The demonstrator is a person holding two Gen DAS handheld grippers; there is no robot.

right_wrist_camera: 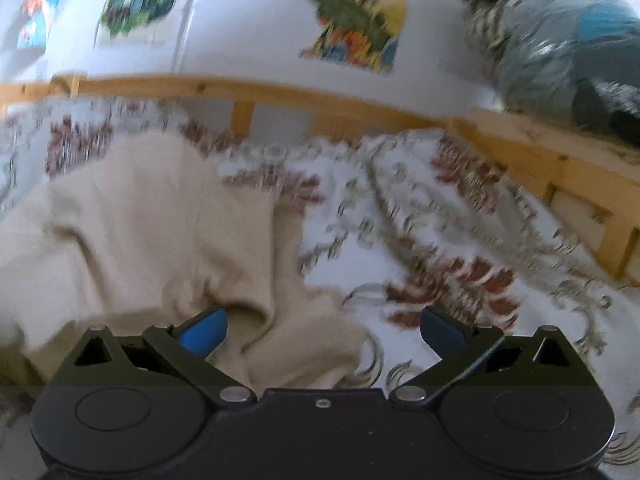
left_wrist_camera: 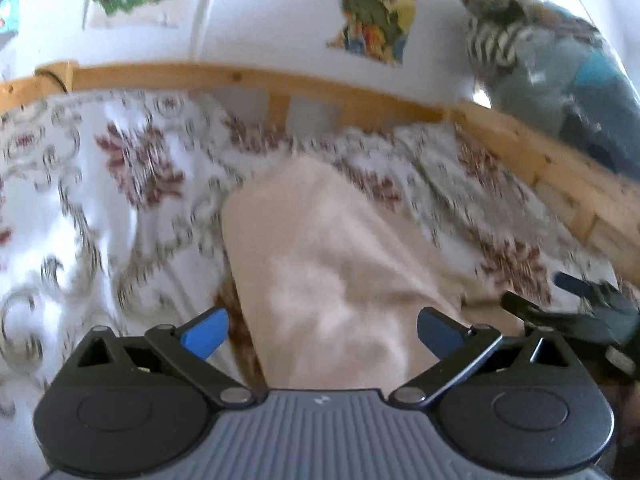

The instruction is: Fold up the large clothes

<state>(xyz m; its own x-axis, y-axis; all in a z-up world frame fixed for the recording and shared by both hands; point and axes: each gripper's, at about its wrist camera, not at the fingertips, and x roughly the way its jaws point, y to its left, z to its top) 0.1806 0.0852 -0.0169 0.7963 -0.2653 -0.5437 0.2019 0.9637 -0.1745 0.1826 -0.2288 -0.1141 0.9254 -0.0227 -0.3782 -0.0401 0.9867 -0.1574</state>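
Over the bed, left to right. Left hand-held gripper (left_wrist_camera: 322,334): held low, pointing forward, blue-tipped fingers (left_wrist_camera: 206,336) spread wide, nothing between them; beige knitted garment (left_wrist_camera: 340,264) lies directly ahead, spread on the white bedspread with red-brown floral print (left_wrist_camera: 100,184). Right hand-held gripper (right_wrist_camera: 322,334): same low forward pose, jaws wide apart, empty; its left fingertip touches a rumpled fold of the garment (right_wrist_camera: 152,232), which fills that view's left half. Bare bedspread (right_wrist_camera: 460,248) lies open rightward. Pale wooden bed rail (right_wrist_camera: 320,98) bounds the far side and right edge; white wall with colourful pictures (right_wrist_camera: 260,20) behind.
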